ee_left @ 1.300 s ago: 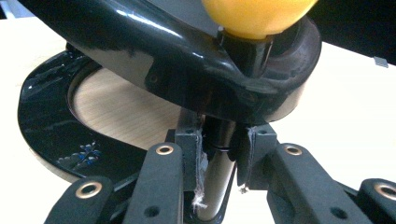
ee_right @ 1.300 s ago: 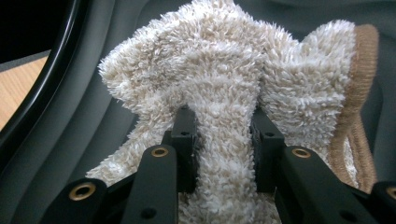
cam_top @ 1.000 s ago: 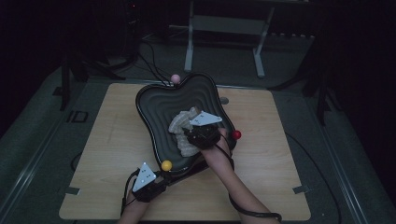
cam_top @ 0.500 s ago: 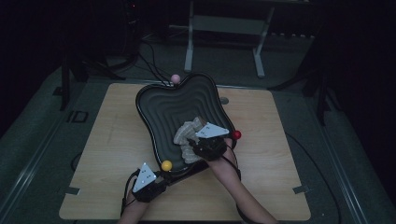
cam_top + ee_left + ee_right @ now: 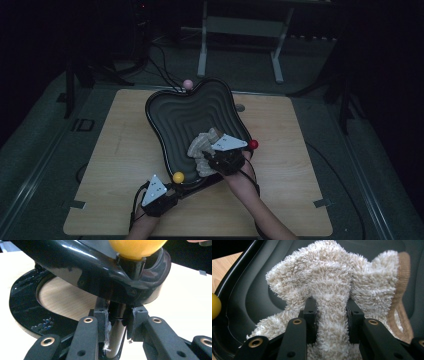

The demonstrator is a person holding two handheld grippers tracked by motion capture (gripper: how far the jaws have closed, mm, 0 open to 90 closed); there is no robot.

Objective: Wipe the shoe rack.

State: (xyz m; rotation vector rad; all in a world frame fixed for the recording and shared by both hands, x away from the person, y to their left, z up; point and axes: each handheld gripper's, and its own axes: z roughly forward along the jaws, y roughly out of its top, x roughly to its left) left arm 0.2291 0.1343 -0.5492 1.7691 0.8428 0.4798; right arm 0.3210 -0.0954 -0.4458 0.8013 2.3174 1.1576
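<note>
A black tray with stepped wavy ridges stands tilted on the wooden table. In it lies a fluffy cream cloth with a tan hem. My right gripper is shut on a fold of that cloth, and its jaws pinch the pile from both sides. At the tray's near corner, under a yellow ball, my left gripper is shut on the tray's black post. Its pads grip the post just below the glossy rim.
A pink ball tops the tray's far corner and a red ball its right corner. A black ring base lies on the table under the tray. Bare table stretches to the right; metal stand legs and cables sit beyond the far edge.
My right gripper has dragged the cloth to the right and a little nearer inside the tray. The left gripper has stayed on the post.
</note>
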